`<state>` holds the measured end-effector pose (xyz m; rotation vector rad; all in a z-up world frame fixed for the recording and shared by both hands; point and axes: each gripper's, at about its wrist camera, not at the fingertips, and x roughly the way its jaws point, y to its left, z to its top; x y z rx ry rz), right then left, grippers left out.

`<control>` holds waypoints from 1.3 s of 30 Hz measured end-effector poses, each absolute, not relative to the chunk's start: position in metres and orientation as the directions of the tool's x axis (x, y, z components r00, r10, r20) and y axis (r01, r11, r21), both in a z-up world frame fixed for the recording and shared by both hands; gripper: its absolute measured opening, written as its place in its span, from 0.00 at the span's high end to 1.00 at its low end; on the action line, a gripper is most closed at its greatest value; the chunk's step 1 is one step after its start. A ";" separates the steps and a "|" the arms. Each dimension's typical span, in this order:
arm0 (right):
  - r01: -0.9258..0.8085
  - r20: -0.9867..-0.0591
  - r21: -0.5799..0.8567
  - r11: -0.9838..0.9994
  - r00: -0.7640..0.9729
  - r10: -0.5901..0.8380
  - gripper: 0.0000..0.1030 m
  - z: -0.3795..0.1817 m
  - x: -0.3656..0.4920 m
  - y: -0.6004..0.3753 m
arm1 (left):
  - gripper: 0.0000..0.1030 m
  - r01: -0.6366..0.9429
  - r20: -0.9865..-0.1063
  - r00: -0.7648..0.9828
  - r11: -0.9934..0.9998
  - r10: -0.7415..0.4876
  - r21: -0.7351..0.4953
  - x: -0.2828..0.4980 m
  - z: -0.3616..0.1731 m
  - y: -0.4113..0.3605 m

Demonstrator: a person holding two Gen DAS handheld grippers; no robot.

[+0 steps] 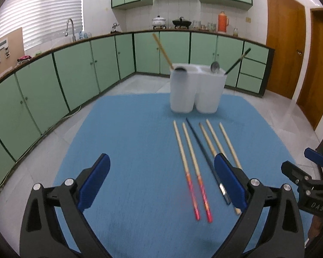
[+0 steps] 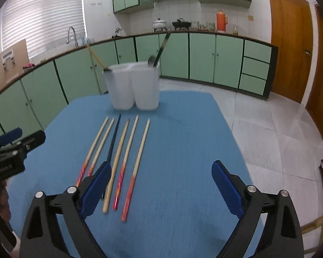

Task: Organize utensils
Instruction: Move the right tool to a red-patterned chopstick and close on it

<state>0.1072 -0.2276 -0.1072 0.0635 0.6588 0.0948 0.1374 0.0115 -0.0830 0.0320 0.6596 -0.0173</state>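
Several chopsticks lie side by side on the blue mat (image 1: 122, 150): wooden ones with red ends (image 1: 186, 167) (image 2: 137, 161) and one dark chopstick (image 1: 204, 154) (image 2: 113, 139). A white two-compartment holder (image 1: 196, 90) (image 2: 133, 86) stands at the mat's far end; its left cup holds a wooden chopstick (image 1: 162, 50) and a spoon, its right cup a spoon (image 1: 215, 66) and a dark chopstick. My left gripper (image 1: 161, 180) is open and empty above the mat, just left of the chopsticks. My right gripper (image 2: 161, 185) is open and empty, over the chopsticks' near ends.
The mat covers a table in a kitchen with green cabinets (image 1: 75, 68) along the far wall. The right gripper (image 1: 312, 172) shows at the left wrist view's right edge, the left gripper (image 2: 17, 146) at the right wrist view's left edge. Tiled floor (image 2: 280, 129) lies to the right.
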 end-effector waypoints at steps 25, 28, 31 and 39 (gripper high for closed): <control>-0.127 -0.702 0.092 0.988 0.695 0.155 0.68 -0.166 0.074 -0.184 | 0.08 0.019 -0.707 0.707 0.999 0.008 0.030 0.103 -0.133 0.021; -0.116 -0.709 0.090 0.989 0.690 0.145 0.72 -0.171 0.074 -0.184 | 0.08 0.014 -0.710 0.704 1.000 0.006 0.023 0.101 -0.134 0.024; -0.106 -0.705 0.089 0.990 0.695 0.138 0.72 -0.173 0.076 -0.183 | 0.08 0.014 -0.711 0.703 1.000 0.005 0.021 0.103 -0.134 0.025; -0.083 -0.693 0.090 0.992 0.711 0.122 0.76 -0.175 0.079 -0.183 | 0.08 0.013 -0.711 0.703 1.000 -0.001 0.012 0.104 -0.135 0.023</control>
